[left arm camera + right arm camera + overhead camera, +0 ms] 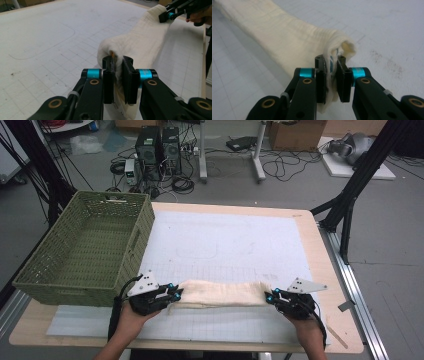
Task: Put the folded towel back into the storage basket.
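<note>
Left gripper (117,75): jaws closed on one end of a cream cloth (142,42), the fabric bunched and pinched between the two black pads, a thin orange thread or tag showing at the top of the pinch. Right gripper (333,75): jaws likewise closed on the opposite end of the cloth (287,37), folded layers squeezed between the pads with a bit of blue-printed label visible in the fold. From the left jaws the cloth runs ahead and to the right as a long folded band, ending at the other gripper, held in a hand at the top right corner of the left gripper view. From the right jaws it runs ahead and to the left, lying on the white gridded mat (387,30). In the high view the cloth (222,293) spans straight between the left gripper (175,295) and the right gripper (270,297), near the front edge of the mat (225,240) — each gripper held by a hand coming up from the bottom edge. Beyond the left gripper, on the far left of the wooden table (325,270), sits a green woven basket (55,265), well apart from the cloth. Past the table — floor with cables, computer towers (157,147) and cardboard boxes.
</note>
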`<action>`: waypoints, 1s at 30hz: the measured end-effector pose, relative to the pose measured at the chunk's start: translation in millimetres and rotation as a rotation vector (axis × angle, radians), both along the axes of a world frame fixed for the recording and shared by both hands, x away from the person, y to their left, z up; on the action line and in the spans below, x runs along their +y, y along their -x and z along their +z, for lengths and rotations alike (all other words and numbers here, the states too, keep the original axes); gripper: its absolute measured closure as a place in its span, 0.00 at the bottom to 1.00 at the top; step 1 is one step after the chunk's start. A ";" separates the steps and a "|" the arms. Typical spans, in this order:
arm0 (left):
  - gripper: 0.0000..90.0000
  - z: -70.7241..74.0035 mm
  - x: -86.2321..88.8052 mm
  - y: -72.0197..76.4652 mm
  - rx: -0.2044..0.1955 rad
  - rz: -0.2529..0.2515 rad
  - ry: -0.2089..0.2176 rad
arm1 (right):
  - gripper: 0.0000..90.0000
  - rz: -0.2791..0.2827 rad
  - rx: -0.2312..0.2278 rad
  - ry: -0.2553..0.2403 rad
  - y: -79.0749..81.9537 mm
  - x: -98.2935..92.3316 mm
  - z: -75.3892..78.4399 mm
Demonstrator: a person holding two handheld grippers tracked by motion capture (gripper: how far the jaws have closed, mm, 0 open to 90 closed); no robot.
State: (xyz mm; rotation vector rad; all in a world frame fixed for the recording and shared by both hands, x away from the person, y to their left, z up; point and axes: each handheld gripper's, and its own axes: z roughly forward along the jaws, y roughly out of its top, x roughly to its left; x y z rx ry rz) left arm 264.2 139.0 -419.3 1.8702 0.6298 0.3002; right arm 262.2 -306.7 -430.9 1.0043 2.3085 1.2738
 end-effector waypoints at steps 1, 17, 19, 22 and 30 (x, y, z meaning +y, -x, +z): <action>0.90 1.5 1.3 0.6 -0.005 0.003 0.005 | 0.89 0.001 -0.009 -0.016 -0.3 0.0 1.4; 0.92 22.3 14.0 15.0 -0.098 0.031 0.043 | 0.90 0.006 -0.095 -0.141 -7.7 0.8 16.9; 0.92 24.1 16.5 16.6 -0.102 0.035 0.047 | 0.90 0.013 -0.111 -0.149 -9.7 2.1 18.8; 0.92 28.3 20.7 19.8 -0.116 0.045 0.051 | 0.90 0.023 -0.121 -0.157 -12.4 4.9 22.0; 0.92 40.1 32.0 27.4 -0.147 0.064 0.070 | 0.90 0.054 -0.154 -0.165 -21.3 15.6 33.1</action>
